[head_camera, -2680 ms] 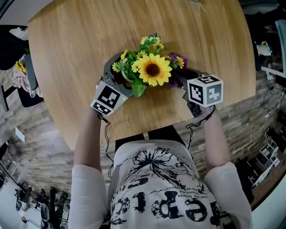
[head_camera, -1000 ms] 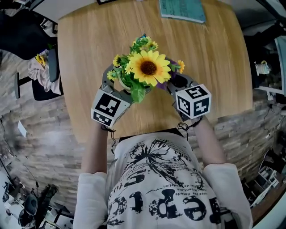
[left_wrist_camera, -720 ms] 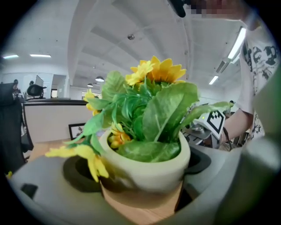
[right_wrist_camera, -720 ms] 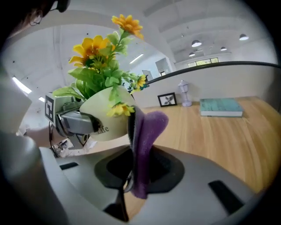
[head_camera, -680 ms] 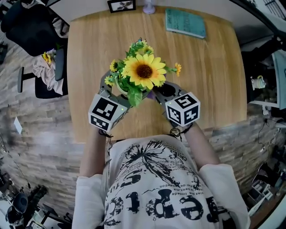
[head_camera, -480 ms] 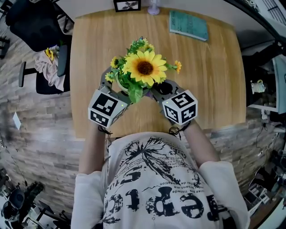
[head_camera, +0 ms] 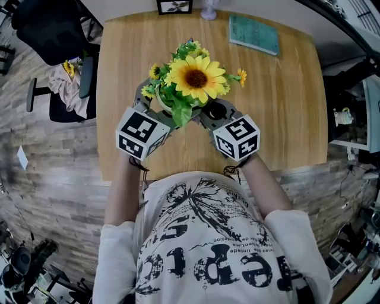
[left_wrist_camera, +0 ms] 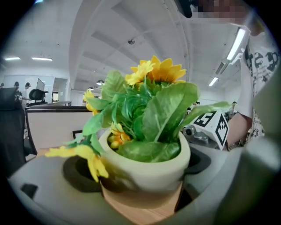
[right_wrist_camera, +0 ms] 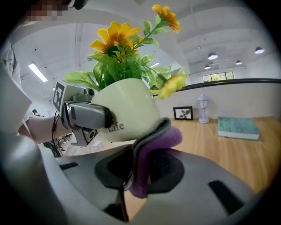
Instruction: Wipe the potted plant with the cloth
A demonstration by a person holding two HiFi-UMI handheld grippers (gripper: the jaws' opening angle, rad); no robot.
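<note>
A cream pot (left_wrist_camera: pixel 145 169) of artificial sunflowers (head_camera: pixel 194 78) sits between the jaws of my left gripper (head_camera: pixel 155 102), which is shut on it. In the right gripper view the pot (right_wrist_camera: pixel 129 110) leans to one side, shows the word "Life", and has a left finger (right_wrist_camera: pixel 88 115) on its wall. My right gripper (head_camera: pixel 208 113) is shut on a folded purple and grey cloth (right_wrist_camera: pixel 153 149). The cloth's top edge presses against the pot's lower side. The leaves (left_wrist_camera: pixel 164 112) hide the pot's far rim.
On the wooden table (head_camera: pixel 285 107), a teal book (head_camera: pixel 254 34), a small picture frame (head_camera: pixel 175 6) and a pale little vase (head_camera: pixel 208 10) stand along the far edge. A dark chair with clothes (head_camera: pixel 65 89) is off the left side. The table's near edge (head_camera: pixel 184 177) is at my body.
The head view has pulled back, so the whole table now shows. The right gripper with the cloth has moved left, closer under the flowers. The left gripper keeps its hold on the pot.
</note>
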